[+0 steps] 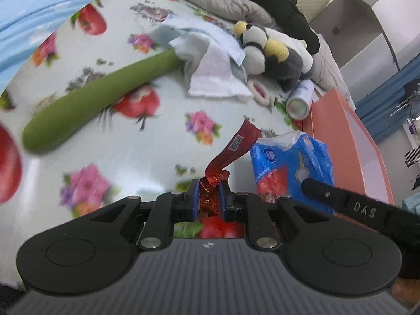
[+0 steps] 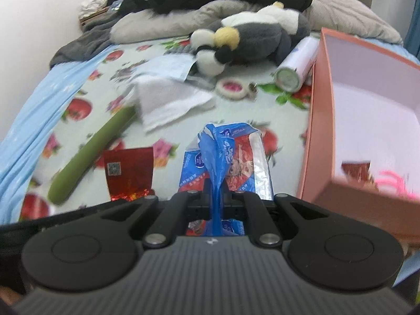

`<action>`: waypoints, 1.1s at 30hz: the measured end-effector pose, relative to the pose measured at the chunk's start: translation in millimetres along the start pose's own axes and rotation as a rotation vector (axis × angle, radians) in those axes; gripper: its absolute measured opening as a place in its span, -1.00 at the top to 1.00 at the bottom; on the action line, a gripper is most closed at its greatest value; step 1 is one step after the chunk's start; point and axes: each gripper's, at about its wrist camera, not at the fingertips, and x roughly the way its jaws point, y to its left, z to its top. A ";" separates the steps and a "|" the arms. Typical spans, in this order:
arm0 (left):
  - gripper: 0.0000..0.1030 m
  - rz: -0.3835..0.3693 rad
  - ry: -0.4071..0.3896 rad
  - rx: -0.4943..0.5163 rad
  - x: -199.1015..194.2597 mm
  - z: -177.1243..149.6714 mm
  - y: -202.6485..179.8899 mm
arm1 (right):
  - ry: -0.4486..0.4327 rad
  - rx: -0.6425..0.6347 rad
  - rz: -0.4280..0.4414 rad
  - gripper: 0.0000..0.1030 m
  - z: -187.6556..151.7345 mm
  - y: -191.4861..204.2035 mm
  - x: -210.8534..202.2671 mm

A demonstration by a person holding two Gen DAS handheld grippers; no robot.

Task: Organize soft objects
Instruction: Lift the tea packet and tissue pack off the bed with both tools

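Pinching a crumpled red foil wrapper (image 1: 231, 147), the left gripper (image 1: 208, 197) holds its jaws narrow. The right gripper (image 2: 216, 197) clamps a blue snack bag (image 2: 225, 155) above the bed (image 2: 183, 120), probably bound for the pink box (image 2: 341, 136) just beside it.

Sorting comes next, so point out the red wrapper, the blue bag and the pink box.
red wrapper (image 1: 237, 141), left wrist view, on its flat upper strip
blue bag (image 2: 225, 155), right wrist view, on its printed front
pink box (image 2: 319, 120), right wrist view, on its near side wall
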 end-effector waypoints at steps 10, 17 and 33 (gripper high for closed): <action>0.58 0.030 0.034 0.007 -20.0 -15.6 13.0 | 0.050 0.028 0.080 0.77 -35.0 -7.5 -15.9; -0.13 0.102 0.036 0.015 -21.9 -15.4 13.1 | 0.012 0.026 0.090 0.03 -38.5 -16.0 -23.2; -0.49 0.192 0.054 0.067 -0.3 -19.9 -10.9 | -0.041 -0.061 0.002 0.85 -48.3 -13.7 -16.5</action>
